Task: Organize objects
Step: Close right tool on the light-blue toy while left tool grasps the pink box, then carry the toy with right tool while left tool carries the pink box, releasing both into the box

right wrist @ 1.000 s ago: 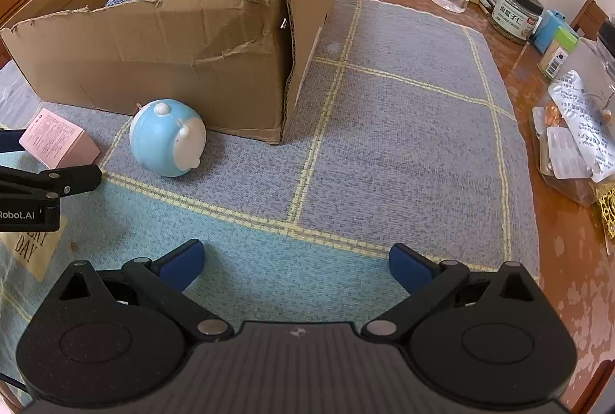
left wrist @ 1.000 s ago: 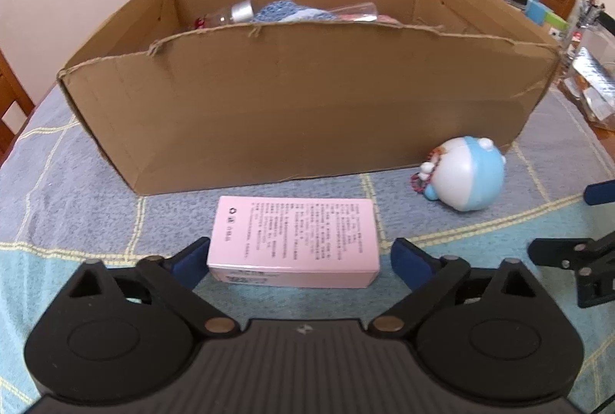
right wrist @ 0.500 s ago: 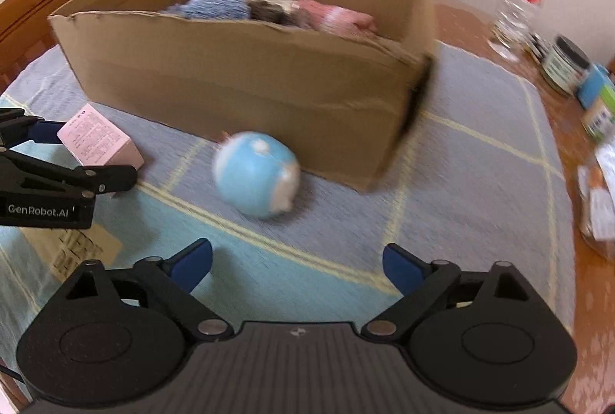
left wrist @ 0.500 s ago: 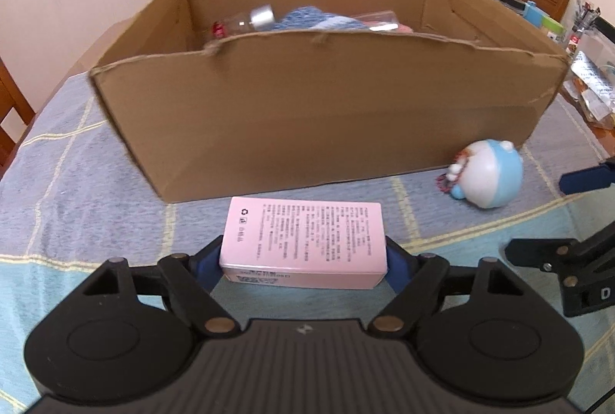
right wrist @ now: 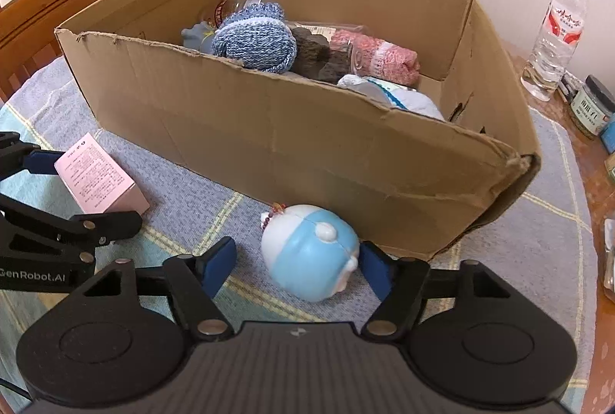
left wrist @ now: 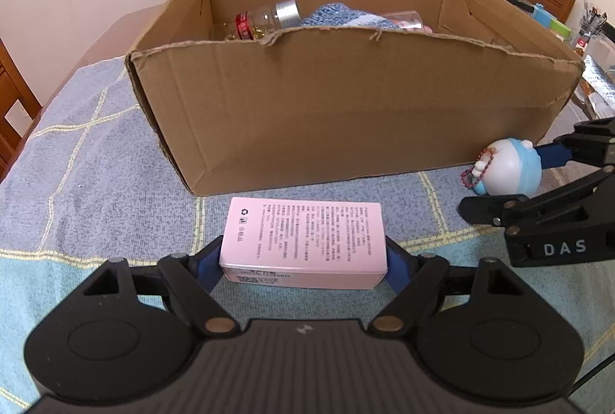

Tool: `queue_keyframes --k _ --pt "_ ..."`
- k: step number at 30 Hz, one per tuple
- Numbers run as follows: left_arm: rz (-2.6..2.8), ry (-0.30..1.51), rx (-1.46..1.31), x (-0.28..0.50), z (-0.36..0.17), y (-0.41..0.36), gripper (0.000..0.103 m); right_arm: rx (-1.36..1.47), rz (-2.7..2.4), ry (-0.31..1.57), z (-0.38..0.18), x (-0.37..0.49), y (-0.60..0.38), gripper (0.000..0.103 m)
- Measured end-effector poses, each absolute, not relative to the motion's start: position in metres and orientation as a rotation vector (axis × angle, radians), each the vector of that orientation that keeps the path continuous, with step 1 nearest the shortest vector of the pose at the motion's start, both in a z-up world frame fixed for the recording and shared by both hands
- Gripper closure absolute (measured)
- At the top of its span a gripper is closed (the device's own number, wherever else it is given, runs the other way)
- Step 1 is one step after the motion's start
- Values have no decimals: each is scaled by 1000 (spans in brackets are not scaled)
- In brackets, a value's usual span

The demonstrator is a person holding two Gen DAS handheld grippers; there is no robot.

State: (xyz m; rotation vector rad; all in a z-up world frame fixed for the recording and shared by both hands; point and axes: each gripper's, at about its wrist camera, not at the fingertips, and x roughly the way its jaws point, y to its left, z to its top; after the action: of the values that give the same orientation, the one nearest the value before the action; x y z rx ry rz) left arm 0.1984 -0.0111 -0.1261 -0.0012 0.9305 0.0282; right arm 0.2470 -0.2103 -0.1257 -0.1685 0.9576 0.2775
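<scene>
The left gripper [left wrist: 303, 260] is built of matte black plastic, with a ribbed central housing bearing a small white lightning mark, flanked by two rounded lobes with recessed discs. Brass-coloured pivot pins and silver screws are set in its angled link arms, and its fingers [left wrist: 398, 266] are faced in blue. The right gripper [right wrist: 298, 264] is made alike; white lettering "DAS" is printed on its side, and "GenRobot.AI" on the left one's.

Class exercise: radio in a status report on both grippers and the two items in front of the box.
Left gripper shut on pink box. Right gripper open, straddling blue-and-white toy, one pad touching. Cardboard box wall stands ahead of both.
</scene>
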Motion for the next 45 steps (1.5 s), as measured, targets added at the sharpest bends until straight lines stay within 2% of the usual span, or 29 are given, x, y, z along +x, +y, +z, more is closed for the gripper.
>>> queue_keyframes --k 5,6,16,22,30,34,38,45 --pt "27 935 -8 200 -126 -10 22 -158 260 962 -124 247 -211 49" --pt "28 935 -7 200 -126 -10 22 -157 260 968 -123 247 -212 49" --pt "25 924 13 206 -125 -15 22 -144 250 982 -123 237 -223 49" --pt "30 927 15 206 -125 -16 21 -145 244 988 -124 240 -223 44" --pt "35 920 24 209 -124 -14 18 -148 247 991 -124 241 -222 44" --pt "19 912 10 209 -122 -12 23 -149 248 992 -125 242 -222 44" --pt "14 917 12 210 -120 -10 23 -162 242 996 -125 243 -220 48" --pt "0 932 14 207 -112 -8 23 -176 246 1004 -117 237 -217 49"
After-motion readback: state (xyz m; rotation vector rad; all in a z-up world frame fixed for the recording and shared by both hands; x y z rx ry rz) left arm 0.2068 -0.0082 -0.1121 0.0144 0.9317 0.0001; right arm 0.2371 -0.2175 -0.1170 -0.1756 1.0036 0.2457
